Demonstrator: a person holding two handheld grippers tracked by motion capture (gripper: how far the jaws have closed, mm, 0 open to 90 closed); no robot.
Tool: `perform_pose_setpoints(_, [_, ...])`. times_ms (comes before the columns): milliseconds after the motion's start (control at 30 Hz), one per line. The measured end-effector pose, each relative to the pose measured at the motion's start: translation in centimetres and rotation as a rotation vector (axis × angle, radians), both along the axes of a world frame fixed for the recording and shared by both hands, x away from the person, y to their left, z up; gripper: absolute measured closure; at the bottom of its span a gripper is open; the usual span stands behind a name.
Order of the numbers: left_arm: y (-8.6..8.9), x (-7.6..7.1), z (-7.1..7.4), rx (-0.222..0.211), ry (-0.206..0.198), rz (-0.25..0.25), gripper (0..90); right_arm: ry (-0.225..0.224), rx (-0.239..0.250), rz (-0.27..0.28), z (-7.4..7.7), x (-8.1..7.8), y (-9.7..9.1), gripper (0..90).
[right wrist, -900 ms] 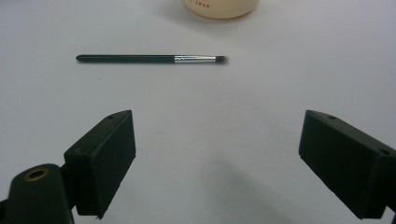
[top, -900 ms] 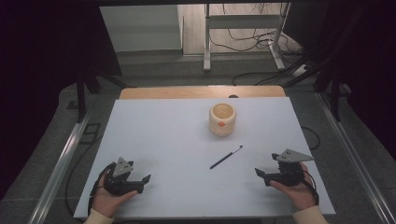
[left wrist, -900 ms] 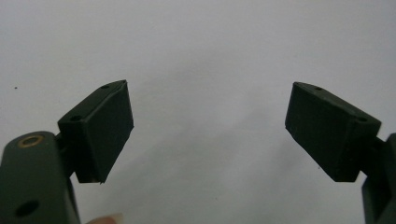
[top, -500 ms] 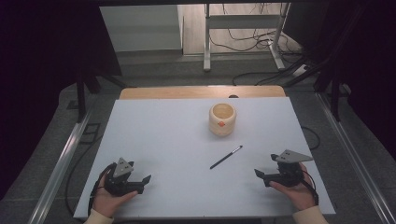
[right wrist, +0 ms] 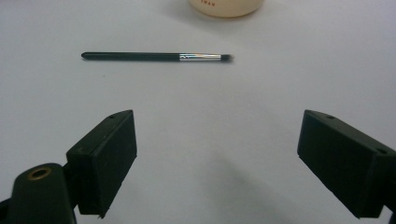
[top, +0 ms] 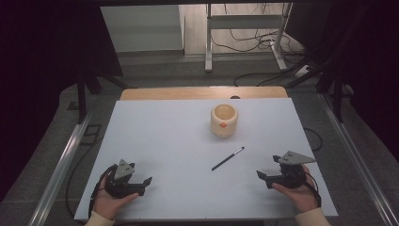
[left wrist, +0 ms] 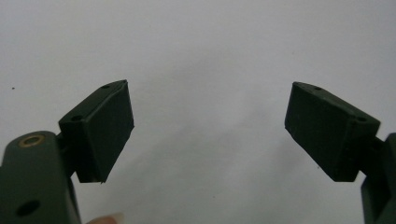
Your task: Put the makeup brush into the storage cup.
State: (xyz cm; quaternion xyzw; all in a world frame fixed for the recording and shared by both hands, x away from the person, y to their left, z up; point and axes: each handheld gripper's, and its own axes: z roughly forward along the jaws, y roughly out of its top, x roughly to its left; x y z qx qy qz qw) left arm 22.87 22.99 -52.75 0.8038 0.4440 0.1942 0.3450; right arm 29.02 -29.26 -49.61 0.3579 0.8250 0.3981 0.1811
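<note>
While we held both grippers low over the near edge, the white table (top: 169, 141) carried everything else, with a strip of bare wood showing along its far edge. Largest of the things on it was a round cream-coloured wooden pot (top: 224, 120), upright, with a small orange mark on its side; it stood right of the middle, toward the far edge. In the right gripper view its base sat at the top edge of the frame, beyond the brush.

Our left gripper (top: 141, 184) rested near the near-left corner, cupped in the left hand (top: 110, 200), pointing toward the middle of the table. Its jaws stood wide apart with nothing between them, and the left gripper view looked along them onto plain white surface.

Our right gripper (top: 264, 176) rested near the near-right corner in the right hand (top: 295, 194), the grey three-cornered plate on top, pointing left toward the brush. Its jaws were likewise spread, holding nothing.

Smallest was the thin black make-up brush (top: 227, 158) with a silver ferrule, lying flat and aslant between the pot and the near edge, well apart from both grippers and nearer the right one, its bristle tip toward the pot.
</note>
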Motion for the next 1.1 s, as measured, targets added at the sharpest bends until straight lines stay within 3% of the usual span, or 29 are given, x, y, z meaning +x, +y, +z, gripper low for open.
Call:
perform_pose_setpoints(733, [-0.2, -0.1, 0.4, 0.002, -0.008, -0.007, 16.0, 0.002, -0.002, 0.002, -0.1, 0.0, 0.0, 12.3])
perform_pose_setpoints(1100, [-1.9, -0.2, 1.4, -0.003, -0.01, -0.053, 17.2, 0.002, 0.006, 0.001, 0.0, 0.0, 0.0, 12.3])
